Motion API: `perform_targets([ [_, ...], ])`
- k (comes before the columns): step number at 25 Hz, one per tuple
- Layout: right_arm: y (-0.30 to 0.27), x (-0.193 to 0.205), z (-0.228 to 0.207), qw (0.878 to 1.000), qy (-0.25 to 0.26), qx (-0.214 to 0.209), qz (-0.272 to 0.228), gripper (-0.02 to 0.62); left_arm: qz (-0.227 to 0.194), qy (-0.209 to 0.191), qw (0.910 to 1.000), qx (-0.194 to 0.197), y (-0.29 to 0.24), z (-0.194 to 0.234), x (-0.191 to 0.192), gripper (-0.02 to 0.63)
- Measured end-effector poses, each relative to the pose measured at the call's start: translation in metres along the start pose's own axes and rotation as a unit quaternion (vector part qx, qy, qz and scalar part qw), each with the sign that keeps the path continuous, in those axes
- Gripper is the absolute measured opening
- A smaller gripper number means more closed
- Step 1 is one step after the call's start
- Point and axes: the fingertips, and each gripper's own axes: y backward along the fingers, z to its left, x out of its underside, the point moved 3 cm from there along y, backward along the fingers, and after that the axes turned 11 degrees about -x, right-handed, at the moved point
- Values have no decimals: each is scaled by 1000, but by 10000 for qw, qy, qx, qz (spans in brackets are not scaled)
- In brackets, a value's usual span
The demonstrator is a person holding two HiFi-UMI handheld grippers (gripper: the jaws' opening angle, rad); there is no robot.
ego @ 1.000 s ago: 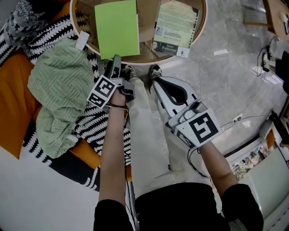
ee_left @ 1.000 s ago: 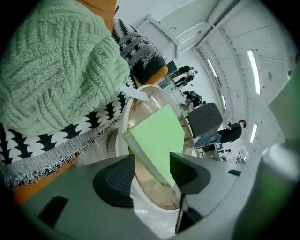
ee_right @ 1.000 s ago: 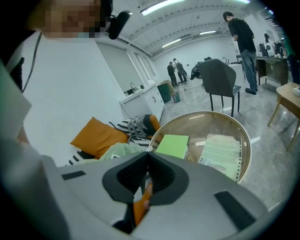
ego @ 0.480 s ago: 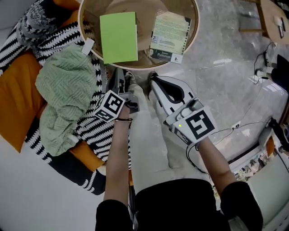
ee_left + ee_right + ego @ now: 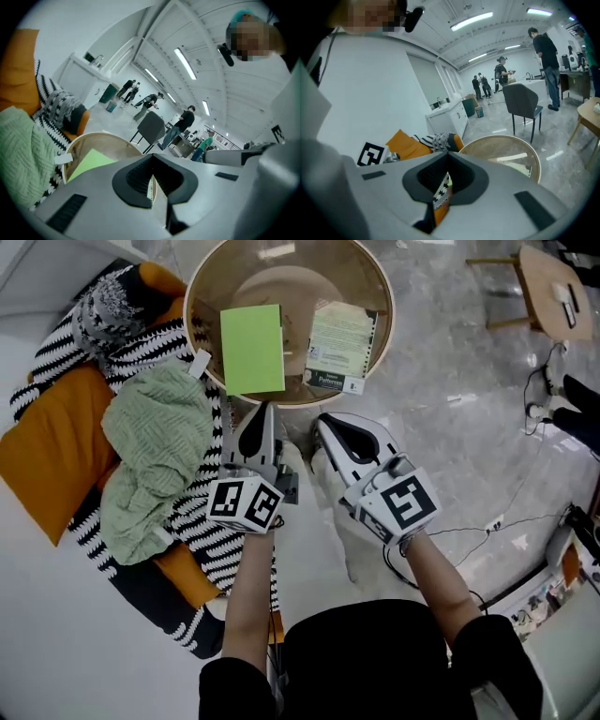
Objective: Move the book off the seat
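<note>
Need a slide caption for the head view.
Shut and empty, the left gripper and right gripper point toward a round table bearing a green book and a paperback.

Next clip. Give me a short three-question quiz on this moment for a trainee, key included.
1. True or false: the green book lies on the seat.
2. What lies on the striped throw? A) a green knitted blanket B) a laptop C) a mug
3. How many books are on the round table?
Key: 1 false, it lies on the round table. 2 A. 3 two: the green book and a paperback.
</note>
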Motion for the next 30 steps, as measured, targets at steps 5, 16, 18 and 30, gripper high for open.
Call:
perform_targets([
  [5,28,-38,10,9994,142,18,-302,14,-367,-669,9963,396,29,-64,-43,9],
  [16,88,-123,46,9953,337,-40,-912,14,-1150,-1535,9793,646,103,-167,-118,9],
  [18,93,-135,56,9944,341,-128,-989,14,-1223,-1707,9755,655,113,-182,-127,9],
  [30,105,-215,138,9797,873,-945,-1540,14,-2142,-2096,9531,426,189,-225,-209,9],
])
